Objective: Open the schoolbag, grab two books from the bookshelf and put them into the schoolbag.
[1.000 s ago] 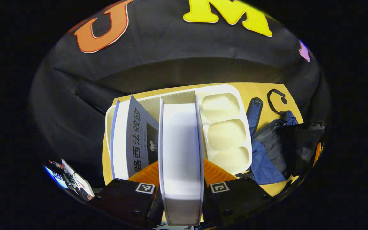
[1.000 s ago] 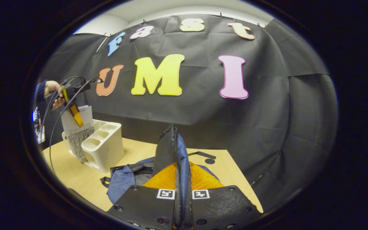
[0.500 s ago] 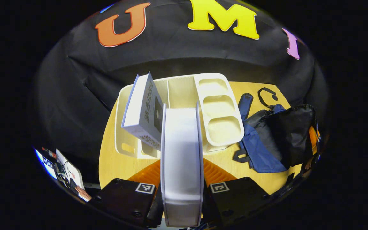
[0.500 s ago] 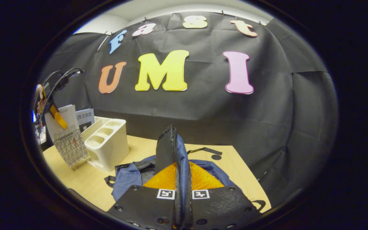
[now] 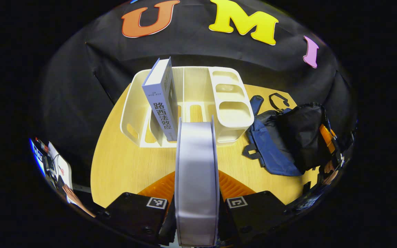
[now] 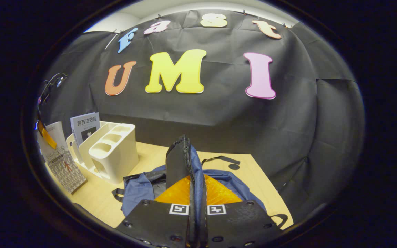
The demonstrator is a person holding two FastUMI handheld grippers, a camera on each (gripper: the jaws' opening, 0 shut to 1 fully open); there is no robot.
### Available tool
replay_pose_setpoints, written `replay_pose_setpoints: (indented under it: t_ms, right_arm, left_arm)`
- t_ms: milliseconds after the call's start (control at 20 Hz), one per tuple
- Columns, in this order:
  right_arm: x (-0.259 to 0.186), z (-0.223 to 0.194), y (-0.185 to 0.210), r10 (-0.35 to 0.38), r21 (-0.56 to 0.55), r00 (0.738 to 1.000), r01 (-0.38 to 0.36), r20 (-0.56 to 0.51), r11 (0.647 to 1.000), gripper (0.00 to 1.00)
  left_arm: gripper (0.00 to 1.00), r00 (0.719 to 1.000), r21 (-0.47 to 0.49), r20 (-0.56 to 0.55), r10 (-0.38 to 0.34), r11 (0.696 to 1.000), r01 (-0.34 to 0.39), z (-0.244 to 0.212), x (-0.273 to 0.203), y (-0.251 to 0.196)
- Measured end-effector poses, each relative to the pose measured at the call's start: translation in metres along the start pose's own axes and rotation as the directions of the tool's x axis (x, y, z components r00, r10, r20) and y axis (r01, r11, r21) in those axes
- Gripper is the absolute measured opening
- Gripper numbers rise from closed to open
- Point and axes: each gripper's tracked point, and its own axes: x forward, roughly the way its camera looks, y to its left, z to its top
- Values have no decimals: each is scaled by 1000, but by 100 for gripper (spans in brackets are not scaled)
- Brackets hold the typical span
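left gripper (image 5: 196, 193) pinches the first book (image 5: 196, 172) fore-edge up, both fingers pressed on its covers; book hangs clear of the bookshelf (image 5: 133, 103), over bare table (image 5: 122, 165), so the extraction looks done; second book (image 5: 162, 100) stands in a shelf slot, leaning a little, spine toward the camera; not touched yet.

right gripper (image 6: 197, 213) is clamped on the schoolbag (image 6: 143, 187) flap at the zipper edge, holding it upright; my read: that keeps the mouth propped open, since soft fabric would otherwise slump shut. In the right gripper view the held book shows at far left, just in front of the shelf, with the schoolbag beside the shelf on the same table.

step in hand: carry book one across to the bag; roughly a third through. Risk: a thick book held by one edge can swing or slip, and the opening is narrow, so I'd go in spine-first along the zipper line.
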Motion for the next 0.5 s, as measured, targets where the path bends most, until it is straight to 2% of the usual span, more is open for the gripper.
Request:
replay_pose_setpoints:
  t_ms: [200, 250, 400, 500]
  right_arm:
    - [3, 2, 2, -18, -10, 1000, 18, -16, 1000, 5]
    - [2, 5, 2, -20, -18, 1000, 20, -12, 1000, 5]
    - [1, 11, 0, -30, -44, 1000, 30, -4, 999, 5]
    - [0, 15, -2, -36, -47, 999, 35, -5, 998, 5]
  left_arm:
    - [48, 993, -139, 3, -116, 984, 116, -12, 1, -11]
    - [52, 990, -168, 14, -143, 975, 143, -12, 0, -16]
    - [48, 971, -239, 75, -225, 942, 237, -11, -11, -29]
    - [45, 945, -278, 134, -299, 904, 325, -7, -16, -45]
